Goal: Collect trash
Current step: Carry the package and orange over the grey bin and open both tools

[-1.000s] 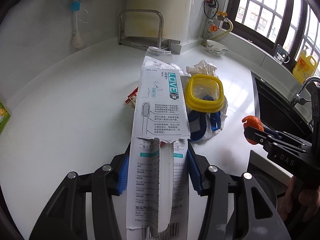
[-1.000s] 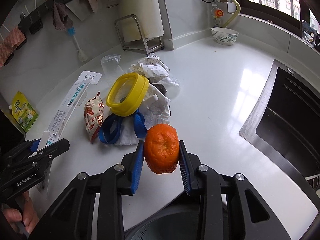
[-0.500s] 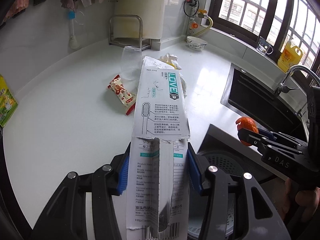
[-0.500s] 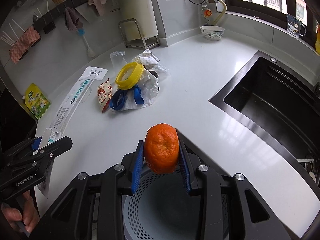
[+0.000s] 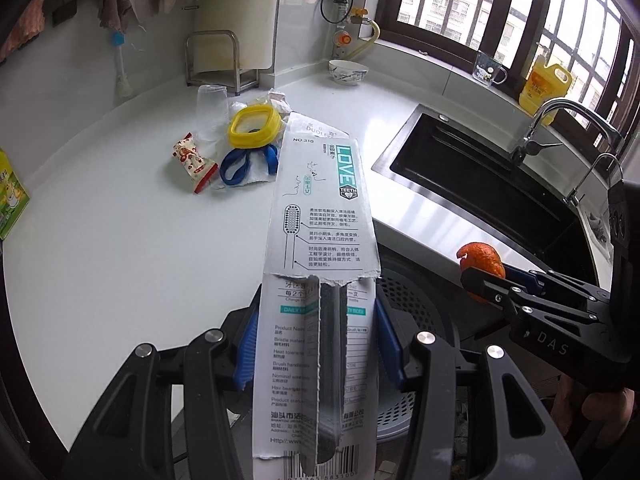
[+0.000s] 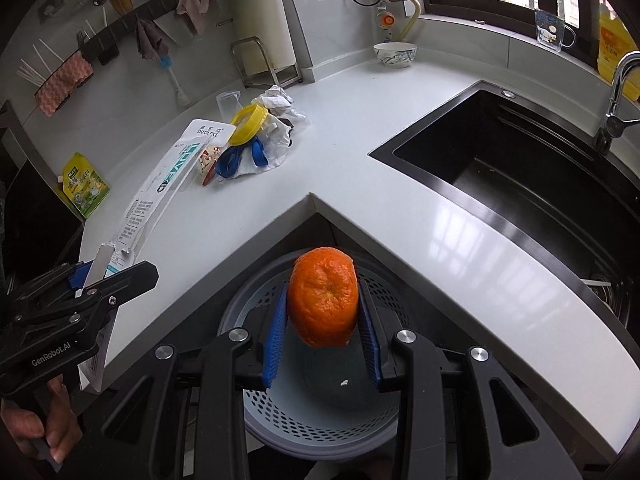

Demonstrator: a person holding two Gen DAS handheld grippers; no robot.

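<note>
Right wrist: orange peel [image 6: 323, 295] between jaws, above bin [image 6: 320, 412]

Home kitchen, sink [image 6: 532, 168], faucet [image 5: 560, 120], countertop [image 6: 360, 128]

White glossy L-shaped countertop [image 6: 360, 208], inner corner just ahead of the right tool. Black recessed sink [image 6: 520, 168] set into it, ahead-right. Trash cluster far ahead-left: yellow rounded plastic lid ring [image 6: 248, 123], blue looped straps [image 6: 240, 158], crumpled white plastic bag [image 6: 276, 120], red-and-white snack wrapper [image 5: 194, 160], clear plastic cup [image 5: 212, 110], all touching or just beside each other. White patterned ceramic bowl [image 6: 395, 54] far ahead near the wall. Green-yellow sachet [image 6: 85, 184] at the far-left edge.
</note>
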